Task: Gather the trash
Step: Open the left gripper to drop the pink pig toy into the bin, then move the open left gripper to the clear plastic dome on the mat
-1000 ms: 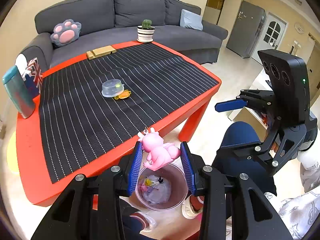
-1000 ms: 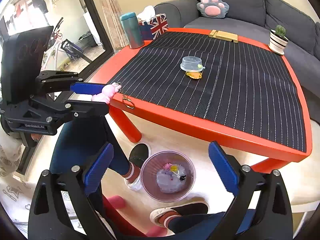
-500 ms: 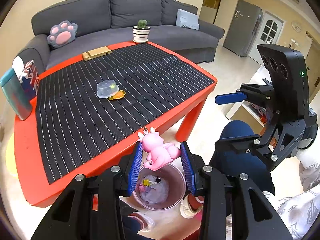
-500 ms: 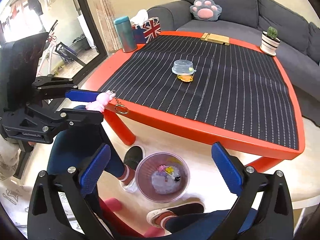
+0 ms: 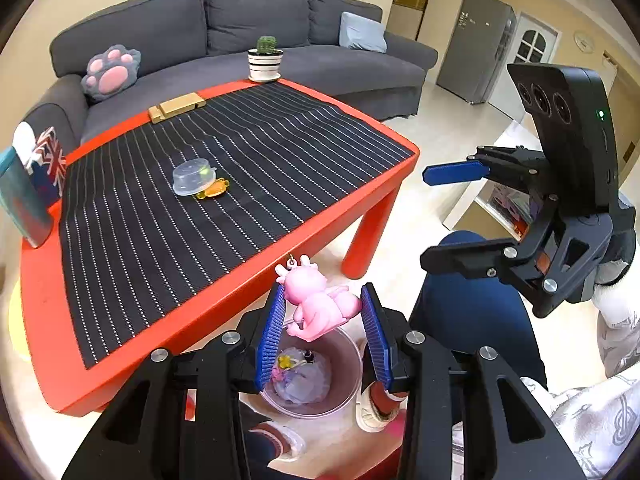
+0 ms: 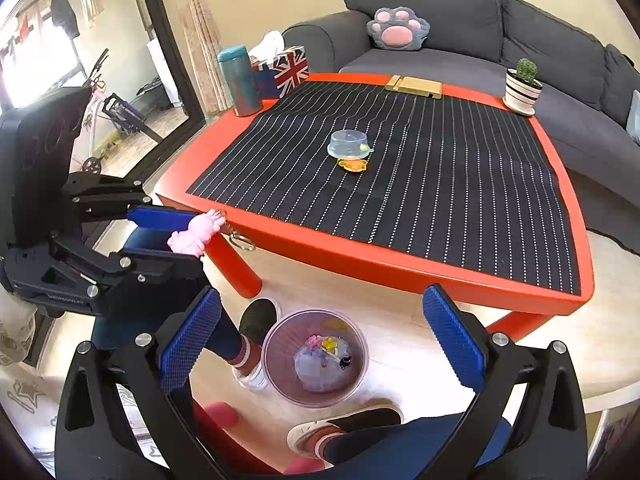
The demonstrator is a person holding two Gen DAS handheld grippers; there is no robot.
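Step in hand: disposal. Pink toy figure [image 5: 320, 306] clamped in left gripper [image 5: 325, 334], lower centre of frame, directly above bin [image 5: 352, 364] on floor; right gripper [image 6: 320, 344] spread wide, empty. Next, probably: release over bin, then plastic container [image 5: 192, 176] on table [image 5: 224, 300], mid-left.

My left gripper [image 5: 322, 328] and the pink toy [image 5: 320, 308] it clamps cover part of the clear bin [image 5: 344, 396] below, so I cannot make out most of what lies in it. In the right wrist view the bin's contents [image 6: 324, 356] are too small to identify. The teal bottle [image 5: 18, 204] on the table's far left corner is cut by the picture's edge. My shoes [image 6: 344, 426] and legs are partly hidden behind my right gripper's fingers [image 6: 452, 340].
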